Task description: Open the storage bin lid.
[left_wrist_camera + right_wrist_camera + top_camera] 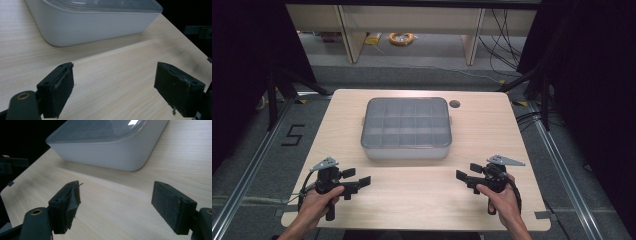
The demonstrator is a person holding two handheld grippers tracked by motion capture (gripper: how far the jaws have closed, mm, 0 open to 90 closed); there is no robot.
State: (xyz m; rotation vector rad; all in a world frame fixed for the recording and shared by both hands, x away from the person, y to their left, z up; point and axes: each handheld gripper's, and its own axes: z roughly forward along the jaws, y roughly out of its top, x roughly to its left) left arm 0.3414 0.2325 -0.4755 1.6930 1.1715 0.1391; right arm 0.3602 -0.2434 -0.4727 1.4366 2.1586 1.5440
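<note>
A grey plastic box (406, 129) with a clear lid over a grid of compartments sits mid-table, closed. Its white front wall (95, 25) rises ahead in the left gripper view, and the same box (110, 150) fills the top of the right gripper view. My left gripper (357, 179) is held low near the front left of the table, open, nothing between its pads (62, 92). My right gripper (468, 173) is at the front right, also open and empty, its pads (170, 207) wide apart. Both point inward toward each other, a short way in front of the box.
The light wooden table (417, 200) has a round cable hole (454, 104) at the back right of the box. Dark curtains flank the table. Cables and a yellow coil (401, 38) lie on the floor beyond it.
</note>
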